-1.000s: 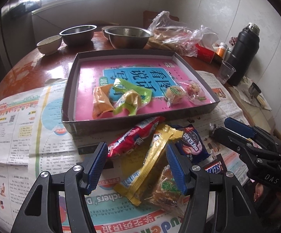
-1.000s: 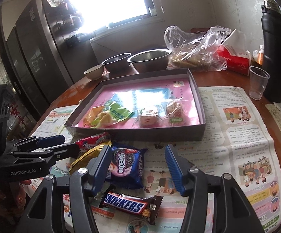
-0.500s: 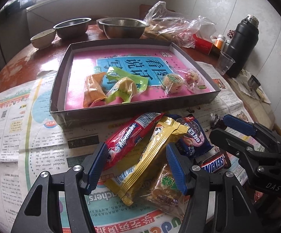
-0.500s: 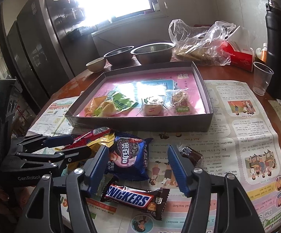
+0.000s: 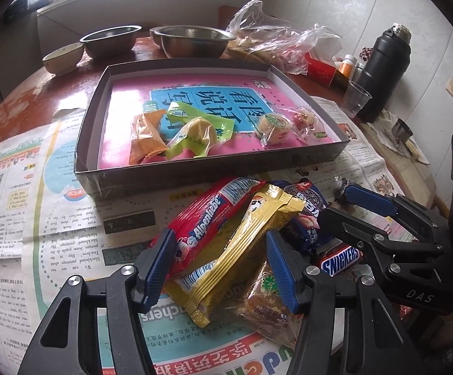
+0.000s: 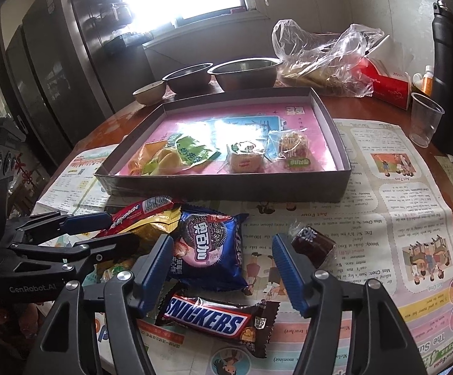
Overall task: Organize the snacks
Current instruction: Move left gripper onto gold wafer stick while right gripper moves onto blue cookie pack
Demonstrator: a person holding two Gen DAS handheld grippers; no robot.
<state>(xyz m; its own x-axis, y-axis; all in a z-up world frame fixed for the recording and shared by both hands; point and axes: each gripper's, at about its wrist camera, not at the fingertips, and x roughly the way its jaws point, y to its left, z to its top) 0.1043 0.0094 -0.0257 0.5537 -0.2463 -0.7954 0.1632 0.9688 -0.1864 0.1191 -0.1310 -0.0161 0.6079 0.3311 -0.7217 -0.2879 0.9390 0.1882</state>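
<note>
A grey box [image 5: 195, 173] [image 6: 226, 187] with a pink lining holds several wrapped snacks. In front of it a pile lies on newspaper: a red Alpenliebe roll [image 5: 207, 215], a yellow packet [image 5: 236, 247], a blue Oreo pack [image 6: 209, 247], a Snickers bar [image 6: 211, 315], a clear-wrapped cake [image 5: 267, 306] and a small brown candy [image 6: 312, 245]. My left gripper [image 5: 218, 268] is open, low over the red roll and yellow packet. My right gripper [image 6: 221, 272] is open, its jaws on either side of the Oreo pack and above the Snickers bar.
Two steel bowls [image 5: 192, 40] and a small bowl [image 5: 62, 59] stand behind the box. A plastic bag [image 6: 323, 59], a red tissue box [image 6: 389, 86], a plastic cup [image 6: 425, 118] and a black flask [image 5: 383, 72] stand at the back right.
Both grippers have moved forward and down toward the snack pile. The left one now sits over the red roll and yellow packet, the right one around the Oreo pack. Both stay open.
</note>
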